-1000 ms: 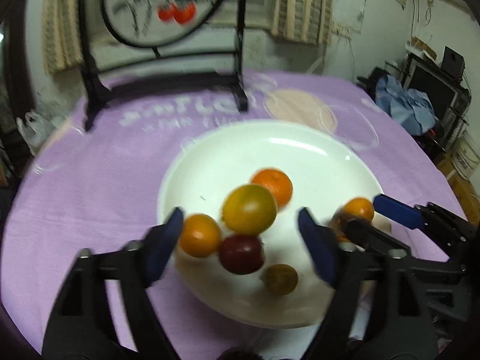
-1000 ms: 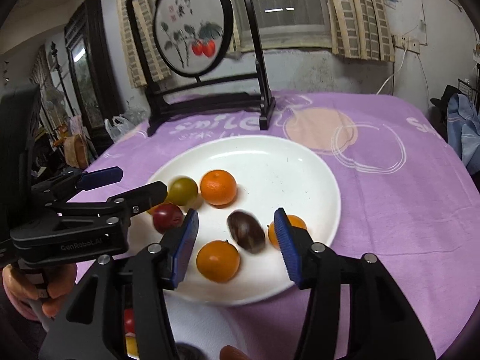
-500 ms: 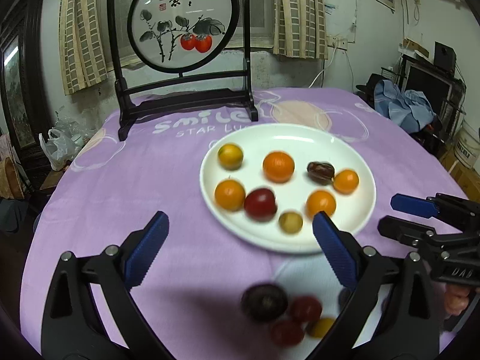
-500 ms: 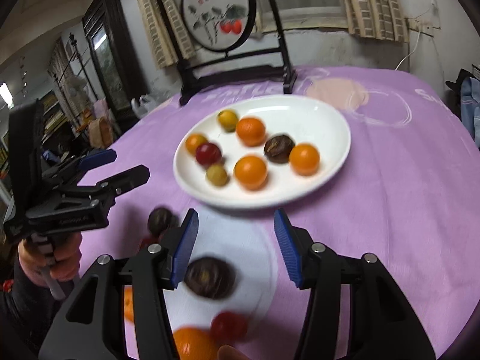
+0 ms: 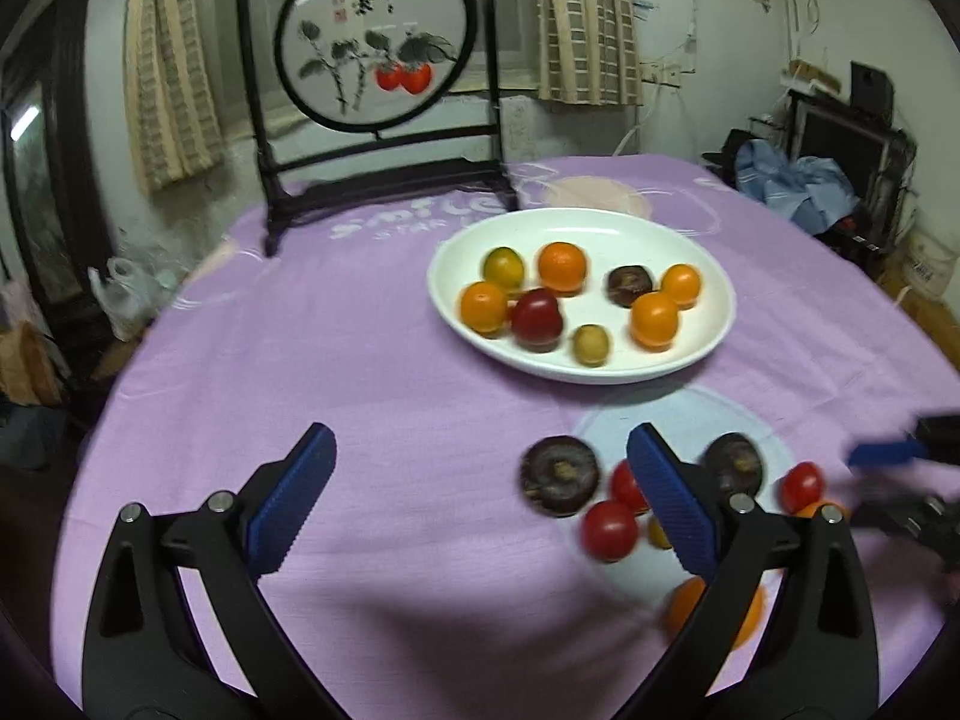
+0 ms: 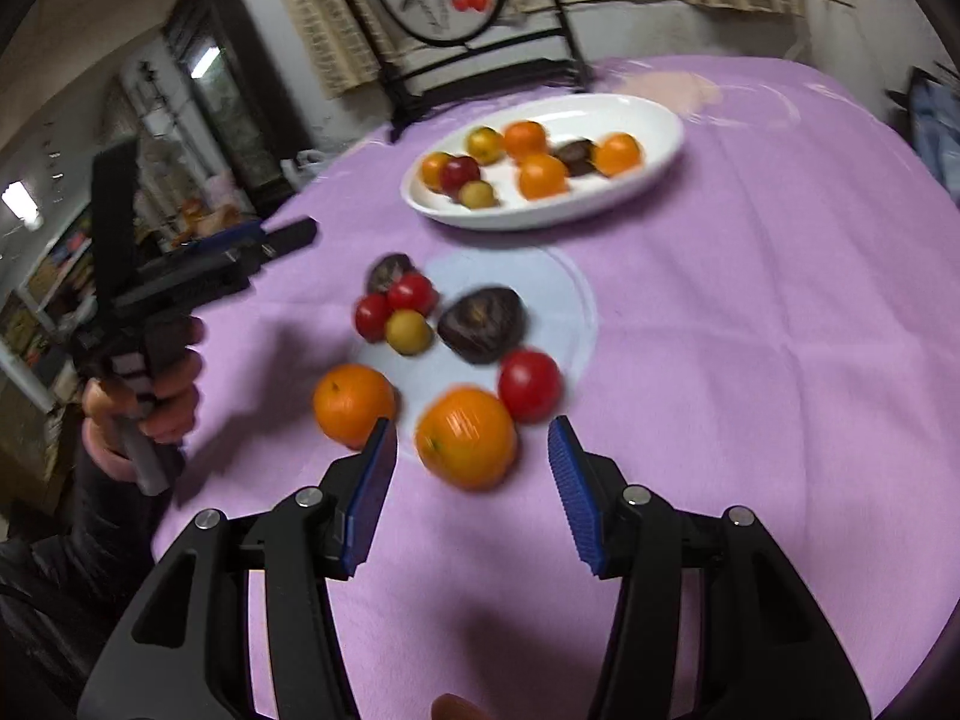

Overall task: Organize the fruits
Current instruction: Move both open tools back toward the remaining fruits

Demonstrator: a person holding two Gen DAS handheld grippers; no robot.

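A white plate [image 5: 708, 354] [image 6: 654, 120] holds several small fruits: oranges, a red one, dark ones, yellow-green ones. More fruits lie loose on the purple cloth nearer me: a dark fruit [image 5: 559, 476] [image 6: 483, 324], red tomatoes [image 5: 608, 529] [image 6: 529, 384], a yellow one [image 6: 408, 331] and two oranges [image 6: 467, 439] [image 6: 354, 396]. My left gripper [image 5: 480, 504] is open and empty, left of the loose pile. My right gripper [image 6: 471, 498] is open, just short of the nearer orange. In the right wrist view the left gripper [image 6: 258, 246] looks open.
A black-framed round painted screen [image 5: 372, 48] stands at the table's far side behind the plate. A pale blue circle printed on the cloth [image 6: 564, 306] lies under the loose fruits. A dark cabinet [image 5: 36, 180] stands at the left, clutter at the right.
Both grippers have pulled back from the plate toward me, empty. The loose fruits on the cloth have come into view, and the right gripper now sits just behind an orange.
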